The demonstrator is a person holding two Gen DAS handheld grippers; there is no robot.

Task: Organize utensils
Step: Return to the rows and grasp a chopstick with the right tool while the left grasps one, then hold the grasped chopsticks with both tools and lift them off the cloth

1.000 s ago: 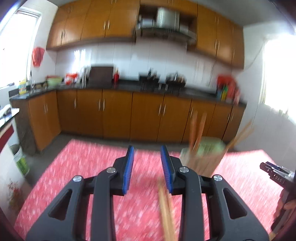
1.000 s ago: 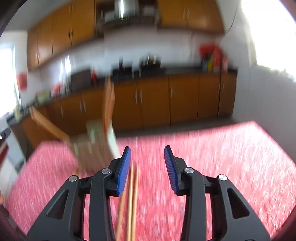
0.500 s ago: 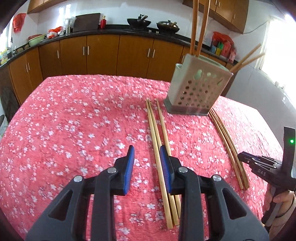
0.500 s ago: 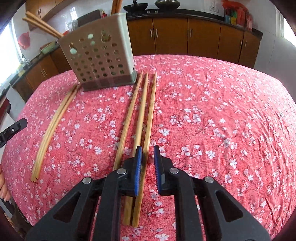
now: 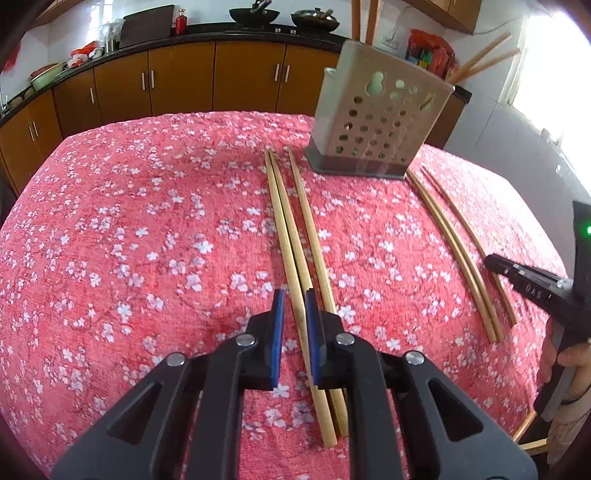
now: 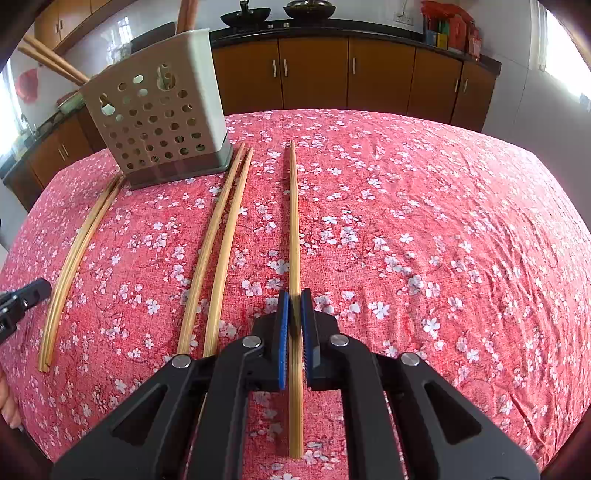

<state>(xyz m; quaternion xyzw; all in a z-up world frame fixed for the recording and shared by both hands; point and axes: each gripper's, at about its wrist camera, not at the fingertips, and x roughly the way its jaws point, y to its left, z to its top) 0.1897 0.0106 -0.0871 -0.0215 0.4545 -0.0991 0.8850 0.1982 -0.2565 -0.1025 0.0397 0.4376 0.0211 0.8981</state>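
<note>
A red cloth with small white flowers point(image 5: 147, 221) covers the table. Behind it stand brown cupboards point(image 5: 177, 85). Two black pans point(image 5: 253, 14) sit on top, far back.

— How is the left gripper point(image 5: 293, 306) built?
— Matte black linkages are joined by round silver screws; the fingers point(image 5: 277, 325) are lined with blue pads.
— And the right gripper point(image 6: 294, 308)?
— The same; in the left view white lettering and a green light are seen on it.
</note>
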